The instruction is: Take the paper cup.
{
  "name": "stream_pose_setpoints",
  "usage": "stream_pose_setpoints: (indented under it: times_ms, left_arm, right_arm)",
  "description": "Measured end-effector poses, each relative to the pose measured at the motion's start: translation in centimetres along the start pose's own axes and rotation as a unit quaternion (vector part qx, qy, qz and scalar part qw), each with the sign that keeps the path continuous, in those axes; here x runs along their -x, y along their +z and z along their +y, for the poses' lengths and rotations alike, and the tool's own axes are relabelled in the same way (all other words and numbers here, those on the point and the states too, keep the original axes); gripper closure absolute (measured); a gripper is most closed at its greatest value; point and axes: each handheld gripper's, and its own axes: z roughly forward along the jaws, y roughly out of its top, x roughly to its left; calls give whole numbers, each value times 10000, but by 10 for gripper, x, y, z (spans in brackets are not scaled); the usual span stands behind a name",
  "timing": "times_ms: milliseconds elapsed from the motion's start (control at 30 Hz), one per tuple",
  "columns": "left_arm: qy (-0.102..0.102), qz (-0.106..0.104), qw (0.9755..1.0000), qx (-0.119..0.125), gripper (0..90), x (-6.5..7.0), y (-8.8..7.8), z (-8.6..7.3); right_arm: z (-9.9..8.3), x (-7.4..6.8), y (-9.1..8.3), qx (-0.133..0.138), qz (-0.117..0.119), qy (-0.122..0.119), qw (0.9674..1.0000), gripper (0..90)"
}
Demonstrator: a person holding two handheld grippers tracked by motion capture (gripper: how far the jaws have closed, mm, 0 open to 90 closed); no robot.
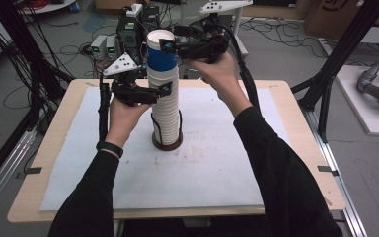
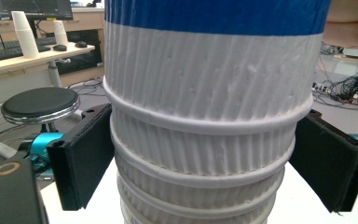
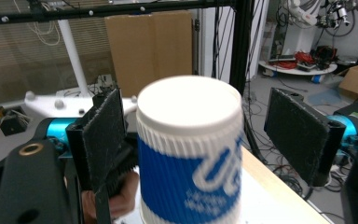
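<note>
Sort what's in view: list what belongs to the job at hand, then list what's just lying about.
In the job:
- blue cup topping the stack
- stack of white cups
- dark holder under it
- left claw, right claw, both open

Lying about:
- stool
- cardboard sheet
- cups on the desk

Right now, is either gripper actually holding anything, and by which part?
Neither has closed. The left gripper straddles the white cup stack mid-height; the right gripper straddles the blue top cup, a gap beside its right jaw.

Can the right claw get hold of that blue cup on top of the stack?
Probably yes. The right claw already has its jaws open on either side of the blue cup, with nothing between them and the cup.
</note>
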Motion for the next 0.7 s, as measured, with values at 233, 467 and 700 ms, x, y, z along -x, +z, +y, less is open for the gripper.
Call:
stream_pose_setpoints:
  times_ms: [233,467,700]
  left_arm:
    - [8,1,10000,-15,118,0,0,0]
    - [25,5,10000,-18,119,0,-1,0]
    - [22,-3,10000,-8,119,0,-1,0]
  right_arm:
    - [4,-6,17,-268,-104,48,9996,209]
    - [2,-6,23,-392,-152,56,9991,294]
    - [6,-9,18,-164,-197,-87,9996,300]
